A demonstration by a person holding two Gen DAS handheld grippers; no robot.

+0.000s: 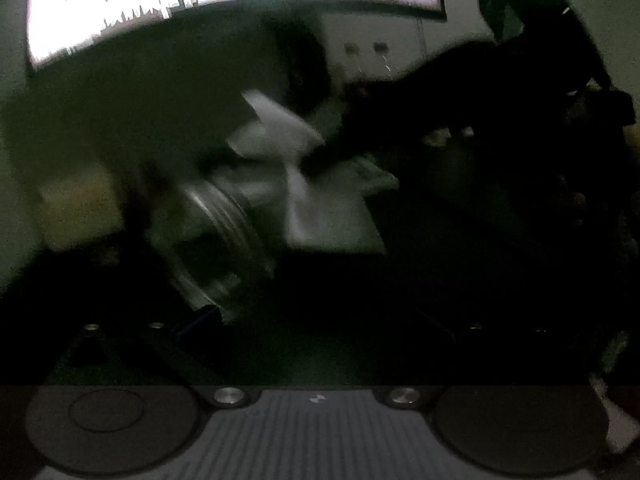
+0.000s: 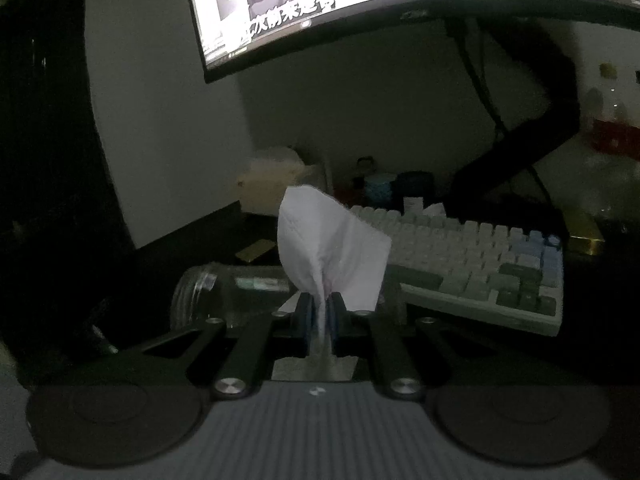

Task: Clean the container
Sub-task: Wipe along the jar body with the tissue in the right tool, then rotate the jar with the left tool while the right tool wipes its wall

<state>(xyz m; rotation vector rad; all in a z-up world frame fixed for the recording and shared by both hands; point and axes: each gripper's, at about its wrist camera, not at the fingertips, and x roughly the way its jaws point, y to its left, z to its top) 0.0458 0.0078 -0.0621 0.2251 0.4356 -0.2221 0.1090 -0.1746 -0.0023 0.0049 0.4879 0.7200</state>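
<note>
Two tongs: right gripper (image 2: 320, 312) pinching tissue (image 2: 332, 248) at frame centre; left unreadable. Steer tissue lower-left into jar (image 2: 224, 292) mouth.

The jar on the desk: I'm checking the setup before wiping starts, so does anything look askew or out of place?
Yes. The clear jar lies on its side on the dark desk, mouth towards the left, beside the keyboard. The right gripper pinches a white tissue. No spill shows, though the scene is dim.

Clear glass jar (image 2: 224, 292) lying on its side on my desk, mouth left | white tissue (image 2: 332, 248) pinched upright above it
</note>
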